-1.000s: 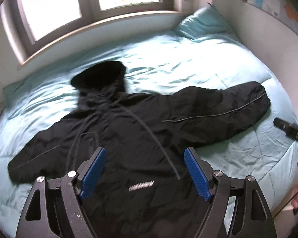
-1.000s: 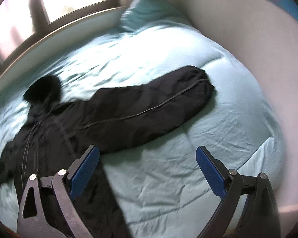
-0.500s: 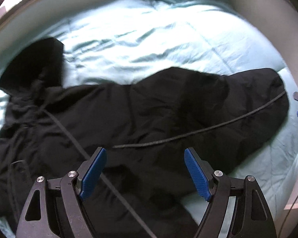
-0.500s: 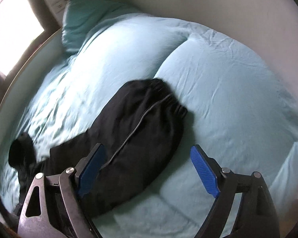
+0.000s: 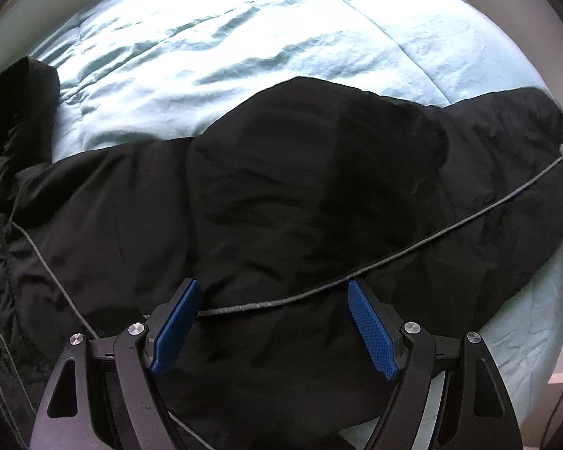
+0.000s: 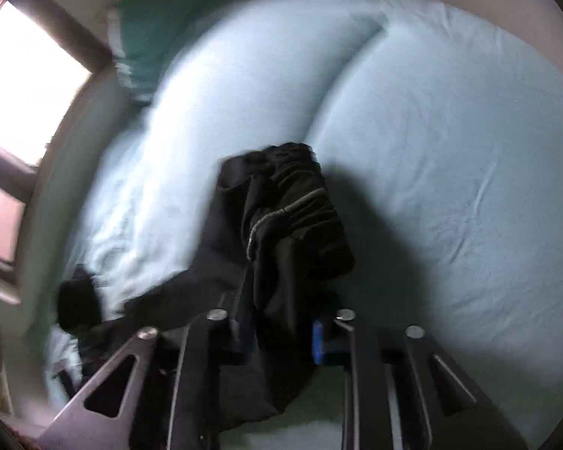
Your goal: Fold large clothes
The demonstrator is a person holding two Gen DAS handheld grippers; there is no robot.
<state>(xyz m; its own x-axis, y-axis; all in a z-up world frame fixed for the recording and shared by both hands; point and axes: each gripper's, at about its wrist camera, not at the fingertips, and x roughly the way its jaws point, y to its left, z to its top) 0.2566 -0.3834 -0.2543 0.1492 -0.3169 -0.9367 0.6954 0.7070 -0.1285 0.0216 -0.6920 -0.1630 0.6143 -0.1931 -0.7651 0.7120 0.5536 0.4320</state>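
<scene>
Bed (image 5: 266, 33) is filling both views, light blue quilt covering it, running up against a pale wall in the right wrist view. Teal pillow (image 6: 157, 26) is sitting at the far corner next to the window (image 6: 30, 86), which is blowing out bright.

Black jacket (image 5: 281, 195) is lying spread on the quilt, taking up the middle and lower part of the left wrist view. Hood (image 5: 18, 112) is lying off at the left edge. One sleeve (image 5: 506, 172) is stretching out to the right, grey piping line (image 5: 450, 228) running along it and passing between the left fingers.

Left tongs (image 5: 274, 322) are hovering wide open just above the jacket body, blue pads (image 5: 371, 330) well apart, gripping nothing. Can't tell if they're touching the fabric.

Right tongs (image 6: 277, 337) are clamped down on the sleeve near its cuff (image 6: 300, 202); only a sliver of blue pad (image 6: 317, 341) is showing beside the pinched cloth. The bunched cuff is sticking up ahead of the fingers, lifted off the quilt and casting a shadow on it to the right. Right wrist view is motion-blurred, so the fine detail of the hold isn't readable.
</scene>
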